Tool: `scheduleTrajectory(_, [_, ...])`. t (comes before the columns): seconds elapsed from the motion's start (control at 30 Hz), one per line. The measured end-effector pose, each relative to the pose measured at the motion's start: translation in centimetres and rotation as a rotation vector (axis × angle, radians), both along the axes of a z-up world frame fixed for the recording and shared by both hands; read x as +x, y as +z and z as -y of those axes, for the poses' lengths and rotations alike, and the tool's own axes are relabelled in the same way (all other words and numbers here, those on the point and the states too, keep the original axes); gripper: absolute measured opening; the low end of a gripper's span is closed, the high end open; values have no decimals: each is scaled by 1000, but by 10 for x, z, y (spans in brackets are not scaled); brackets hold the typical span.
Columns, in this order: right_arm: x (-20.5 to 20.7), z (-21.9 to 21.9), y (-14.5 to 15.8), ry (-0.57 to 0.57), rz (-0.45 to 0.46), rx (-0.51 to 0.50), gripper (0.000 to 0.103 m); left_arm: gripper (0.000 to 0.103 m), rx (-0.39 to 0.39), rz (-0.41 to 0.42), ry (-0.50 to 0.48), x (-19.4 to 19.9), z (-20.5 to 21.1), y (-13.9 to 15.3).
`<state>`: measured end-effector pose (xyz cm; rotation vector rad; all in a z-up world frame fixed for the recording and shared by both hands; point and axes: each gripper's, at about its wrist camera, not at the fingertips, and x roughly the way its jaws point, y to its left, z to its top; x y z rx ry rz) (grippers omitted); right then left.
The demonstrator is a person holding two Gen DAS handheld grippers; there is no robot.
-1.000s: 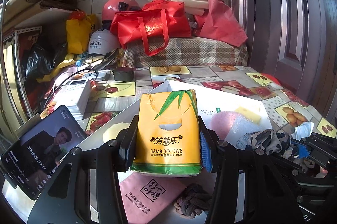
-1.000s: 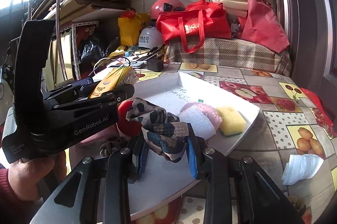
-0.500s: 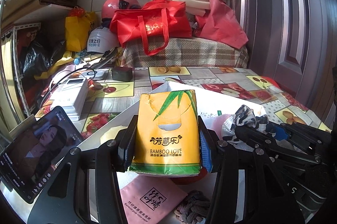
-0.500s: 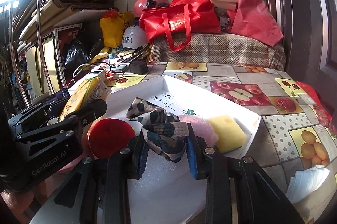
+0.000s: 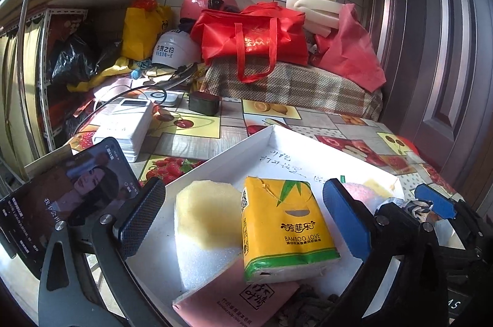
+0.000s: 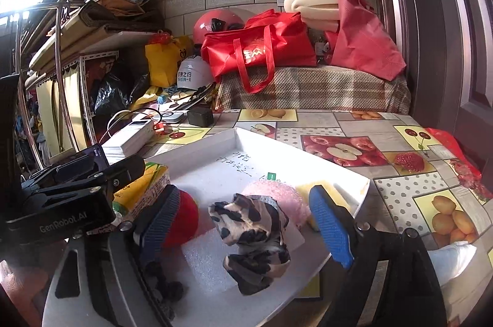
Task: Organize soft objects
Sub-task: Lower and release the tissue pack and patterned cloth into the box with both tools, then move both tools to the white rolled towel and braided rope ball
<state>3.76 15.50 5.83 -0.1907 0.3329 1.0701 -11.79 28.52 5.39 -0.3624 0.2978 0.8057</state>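
Both of our grippers have just been opening. Our left gripper (image 5: 243, 222) stands wide, pads clear of the yellow tissue pack (image 5: 285, 230) between them at lower centre. It rests tilted on a pink tissue pack (image 5: 234, 300) and a foam sponge (image 5: 205, 230), so we judge it could slide if a finger (image 5: 346, 222) clips it on withdrawal. Our right gripper (image 6: 243, 230) gapes too, the patterned cloth (image 6: 254, 237) loose between its pads in the white tray (image 6: 234, 136); it could snag and drag out. Behind it sit a red ball (image 6: 185, 217) and a pink puff (image 6: 282, 197).
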Motion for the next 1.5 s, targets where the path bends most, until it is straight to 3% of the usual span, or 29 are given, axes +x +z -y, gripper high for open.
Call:
scheduleTrajectory(0.2, [-17, 1, 3, 27, 93, 10, 87, 103, 5, 8, -1, -1, 2, 1])
scheduleTrajectory(0.6, [-22, 19, 4, 25, 75, 52, 87, 103, 15, 36, 30, -8, 1, 2])
scheduleTrajectory(0.83, [-32, 34, 0, 15, 67, -21, 87, 103, 126, 21, 22, -6, 21, 8])
scheduleTrajectory(0.97, [-34, 52, -1, 32, 53, 2, 87, 103, 209, -29, 2, 3, 42, 9])
scheduleTrajectory(1.07, [-33, 69, 0, 47, 43, 34, 91, 103, 221, -41, -22, 6, 53, 9])
scheduleTrajectory(1.1, [-32, 73, 0, 48, 40, 34, 103, 103, 219, -40, -28, 6, 56, 9])
scheduleTrajectory(1.3, [-12, 111, 0, 3, 22, 28, 103, 103, 208, -32, -92, 9, 75, 9])
scheduleTrajectory(1.5, [37, 159, -1, -141, -39, 12, 103, 103, 212, -32, -239, 23, 110, 12])
